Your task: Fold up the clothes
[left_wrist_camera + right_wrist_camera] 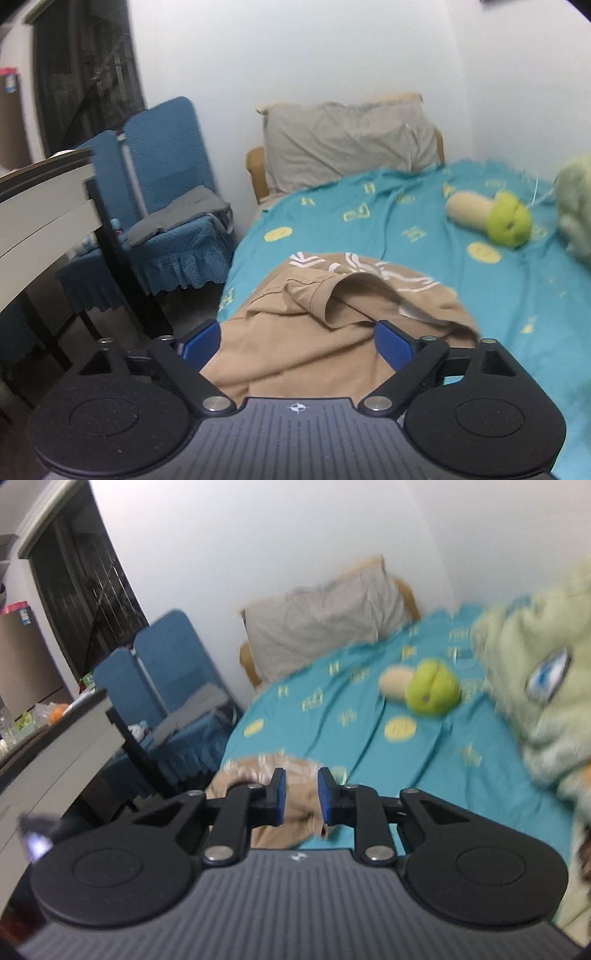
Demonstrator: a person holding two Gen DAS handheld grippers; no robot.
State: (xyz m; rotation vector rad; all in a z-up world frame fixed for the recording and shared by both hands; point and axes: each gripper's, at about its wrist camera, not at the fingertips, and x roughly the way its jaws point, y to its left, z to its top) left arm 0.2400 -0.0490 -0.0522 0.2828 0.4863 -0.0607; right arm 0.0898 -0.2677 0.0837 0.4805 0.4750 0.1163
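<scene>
Plush toy (491, 218) on open bedspread (369, 221)

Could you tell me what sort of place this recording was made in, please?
Most likely a bedroom in a home. A bed with a teal patterned sheet stands against the wall, a grey pillow at its head, a plush toy lying on it, and a tan garment spread for folding.

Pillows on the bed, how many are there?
1: a grey pillow propped against the headboard at the far end; more could be hidden out of frame.
</scene>
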